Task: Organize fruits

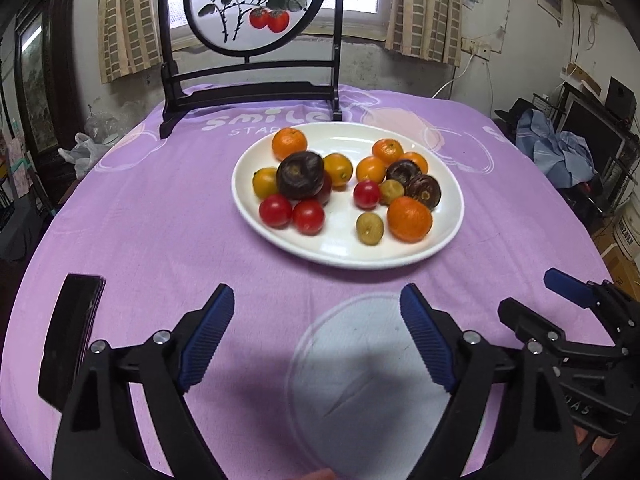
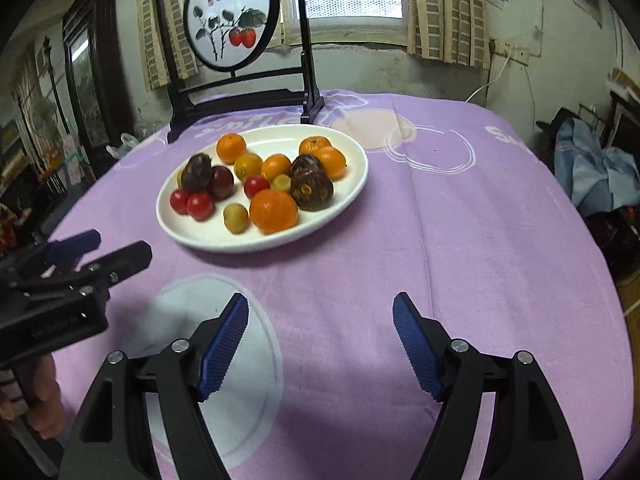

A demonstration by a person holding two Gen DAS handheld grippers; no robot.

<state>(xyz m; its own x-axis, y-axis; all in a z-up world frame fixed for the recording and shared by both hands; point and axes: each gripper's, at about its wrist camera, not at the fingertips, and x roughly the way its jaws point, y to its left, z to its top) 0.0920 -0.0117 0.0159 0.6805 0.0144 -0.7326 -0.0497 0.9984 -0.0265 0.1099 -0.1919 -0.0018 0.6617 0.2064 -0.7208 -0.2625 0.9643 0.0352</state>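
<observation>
A white oval plate (image 1: 344,248) (image 2: 192,232) sits mid-table on a purple cloth, holding several fruits in two loose groups. There are oranges (image 1: 409,218) (image 2: 274,211), red cherry tomatoes (image 1: 275,210) (image 2: 200,205), dark purple fruits (image 1: 300,174) (image 2: 311,190), yellow kumquats and small olive-green fruits (image 1: 369,228) (image 2: 235,218). My left gripper (image 1: 318,300) hovers open over the cloth in front of the plate, nothing between its blue pads. My right gripper (image 2: 320,312) is open and empty too, nearer than the plate and to its right. Each gripper shows at the edge of the other's view.
A dark wooden stand with a round painted screen (image 1: 256,4) (image 2: 232,20) rises behind the plate. A black flat object (image 1: 70,336) lies on the cloth at the near left. The table edge drops off on both sides, with clutter beyond on the right.
</observation>
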